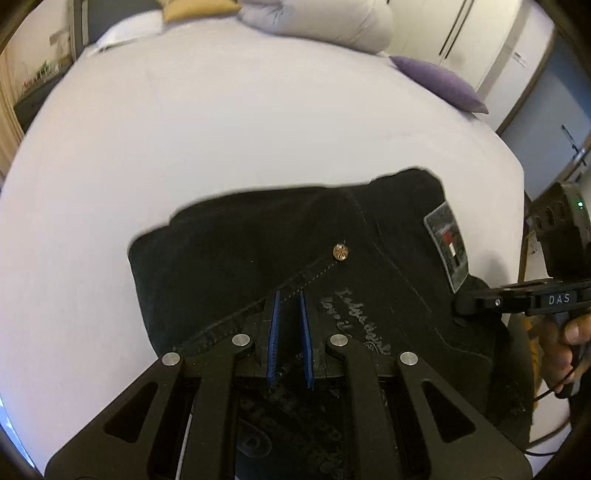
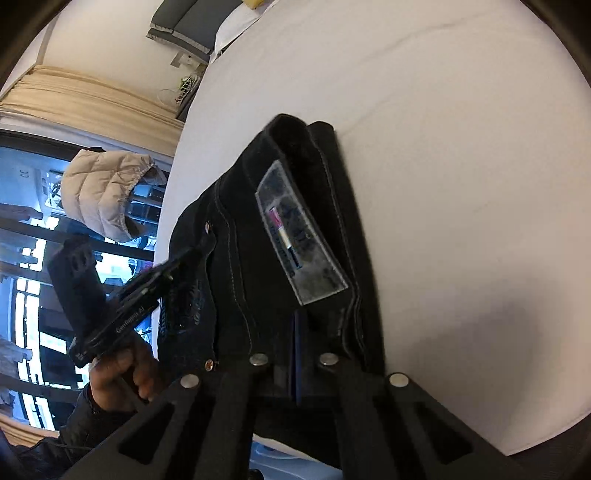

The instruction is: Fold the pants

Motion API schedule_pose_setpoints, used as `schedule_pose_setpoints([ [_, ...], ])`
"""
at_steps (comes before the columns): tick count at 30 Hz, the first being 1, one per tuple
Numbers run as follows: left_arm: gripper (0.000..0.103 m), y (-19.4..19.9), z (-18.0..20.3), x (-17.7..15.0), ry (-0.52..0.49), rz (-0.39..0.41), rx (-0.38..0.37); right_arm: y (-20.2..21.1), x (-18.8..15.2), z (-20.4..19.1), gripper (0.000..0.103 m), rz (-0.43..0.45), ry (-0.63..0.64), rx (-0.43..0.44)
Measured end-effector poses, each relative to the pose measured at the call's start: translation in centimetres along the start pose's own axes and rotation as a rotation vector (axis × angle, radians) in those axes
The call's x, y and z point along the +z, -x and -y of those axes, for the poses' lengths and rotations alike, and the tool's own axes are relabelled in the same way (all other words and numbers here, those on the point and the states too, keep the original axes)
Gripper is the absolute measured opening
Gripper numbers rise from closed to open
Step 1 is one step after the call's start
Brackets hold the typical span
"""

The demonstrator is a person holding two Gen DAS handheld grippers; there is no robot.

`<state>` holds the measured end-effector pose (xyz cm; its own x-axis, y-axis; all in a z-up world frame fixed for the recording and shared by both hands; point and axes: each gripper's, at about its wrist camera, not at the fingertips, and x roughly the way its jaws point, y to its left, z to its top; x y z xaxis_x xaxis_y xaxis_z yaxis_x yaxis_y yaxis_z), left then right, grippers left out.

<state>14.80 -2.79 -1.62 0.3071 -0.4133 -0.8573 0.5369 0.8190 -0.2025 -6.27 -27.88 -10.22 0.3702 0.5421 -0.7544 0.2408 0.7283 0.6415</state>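
Observation:
Black jeans (image 1: 280, 236) lie folded on a white bed (image 1: 221, 129), with a brass rivet (image 1: 340, 252) and a grey waistband label (image 1: 447, 243) showing. My left gripper (image 1: 290, 299) hovers over the near edge of the jeans, its blue-padded fingers (image 1: 274, 332) a small gap apart with no cloth between them. In the right wrist view the jeans (image 2: 258, 240) and the label (image 2: 299, 236) hang close to the lens. My right gripper (image 2: 297, 332) has its fingers together on the waistband edge. The left gripper also shows in the right wrist view (image 2: 147, 288).
A purple cushion (image 1: 439, 83), a white duvet (image 1: 325, 18) and a tan pillow (image 1: 195, 9) lie at the far end of the bed. Wardrobe doors (image 1: 480, 37) stand at the back right. A beige jacket (image 2: 103, 192) hangs by the window at the left.

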Motion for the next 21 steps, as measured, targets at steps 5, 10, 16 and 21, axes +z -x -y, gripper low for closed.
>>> schedule_pose_setpoints([
  [5,0.010,2.8,3.2,-4.2,-0.081,0.023,-0.022,-0.6,-0.2,0.6,0.000,0.020,-0.026,0.033],
  [10,0.010,4.6,5.9,-8.2,-0.211,0.046,0.017,-0.4,-0.4,0.4,0.000,0.040,-0.026,0.050],
  [16,0.010,3.1,4.0,-8.3,-0.179,0.018,-0.015,-0.1,-1.5,2.0,0.000,0.081,-0.042,0.131],
  [21,0.010,1.8,4.8,-8.2,-0.159,0.002,-0.009,3.0,-1.6,-0.1,0.067,0.174,0.024,0.159],
])
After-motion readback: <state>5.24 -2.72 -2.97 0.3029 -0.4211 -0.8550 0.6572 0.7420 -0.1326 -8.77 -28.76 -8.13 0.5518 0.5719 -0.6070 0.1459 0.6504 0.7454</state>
